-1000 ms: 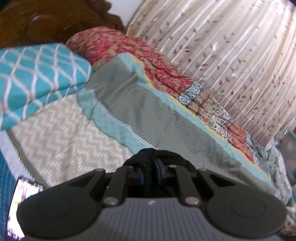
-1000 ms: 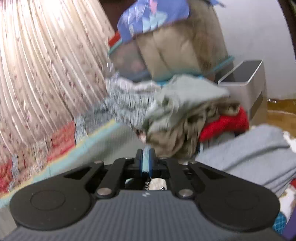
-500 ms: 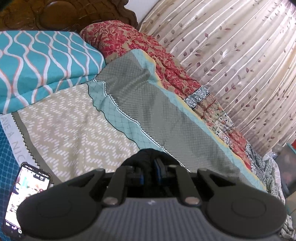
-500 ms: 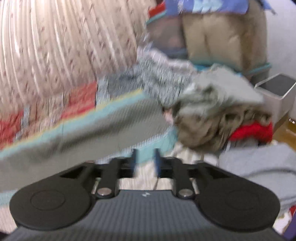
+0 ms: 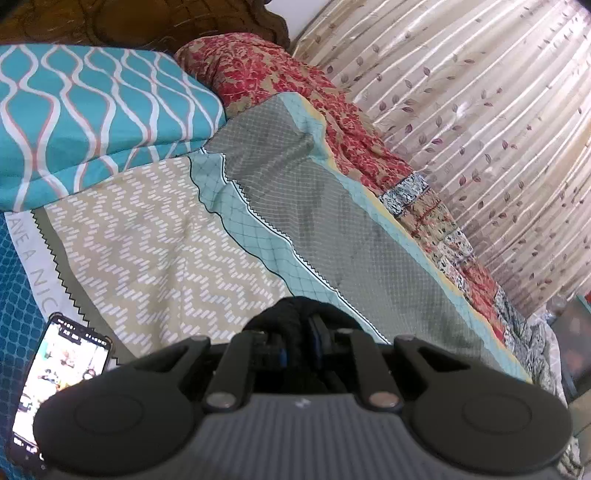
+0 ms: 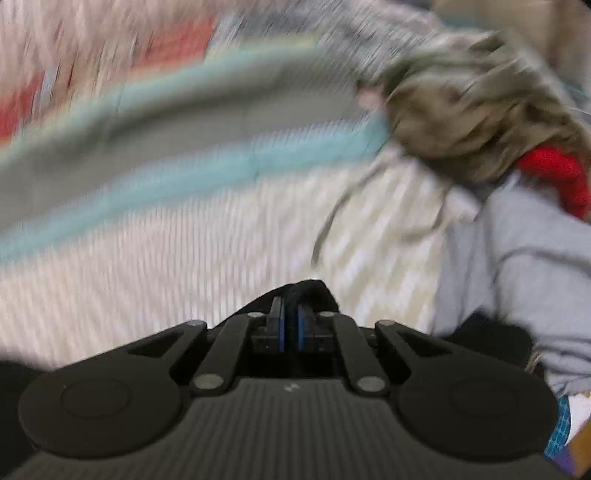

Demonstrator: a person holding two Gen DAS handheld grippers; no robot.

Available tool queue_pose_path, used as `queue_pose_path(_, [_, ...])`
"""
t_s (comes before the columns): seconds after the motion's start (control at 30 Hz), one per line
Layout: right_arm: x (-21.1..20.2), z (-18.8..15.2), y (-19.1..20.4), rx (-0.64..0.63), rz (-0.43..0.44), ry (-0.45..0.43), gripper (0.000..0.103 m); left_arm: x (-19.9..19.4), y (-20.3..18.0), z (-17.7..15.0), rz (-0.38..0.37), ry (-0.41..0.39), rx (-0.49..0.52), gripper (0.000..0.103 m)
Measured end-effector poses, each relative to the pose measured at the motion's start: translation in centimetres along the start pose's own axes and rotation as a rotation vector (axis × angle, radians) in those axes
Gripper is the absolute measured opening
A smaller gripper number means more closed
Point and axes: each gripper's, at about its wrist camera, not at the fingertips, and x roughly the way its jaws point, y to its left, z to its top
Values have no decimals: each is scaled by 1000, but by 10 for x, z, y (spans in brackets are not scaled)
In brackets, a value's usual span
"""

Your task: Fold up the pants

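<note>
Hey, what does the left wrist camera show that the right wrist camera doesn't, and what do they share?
Only the left wrist view shows the lit smartphone, the teal wave-patterned pillow, the carved wooden headboard and the leaf-print curtain.

Only the right wrist view, heavily blurred, shows the grey garment and the olive and red clothes pile.

Both show the patterned bedspread, with the left gripper and the right gripper each shut on black fabric.

The pants [image 5: 295, 314] are black fabric, bunched into a dark hump between the left tool's blue-padded fingertips. Another black fold [image 6: 306, 291] sits pinched between the right tool's fingertips, blurred but dark and crumpled.
</note>
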Motion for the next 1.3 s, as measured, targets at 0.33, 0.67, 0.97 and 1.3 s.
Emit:
queue_pose_path(0.33, [40,126,38,110,-42,-226,15,97,-17,6,57,57,-37,13])
queue_pose_path(0.67, [69,59,59,24,-62,-193,66,126,-27,-39,156,196,102,54])
queue_pose_path(0.97, [10,-44,74,26,187,-139,67,28,4,-66,52,242,23,79])
queue_pose_path(1.3, [-36,-100,131,23,395,-58,67,15,19,-122,-92,385,-48,83])
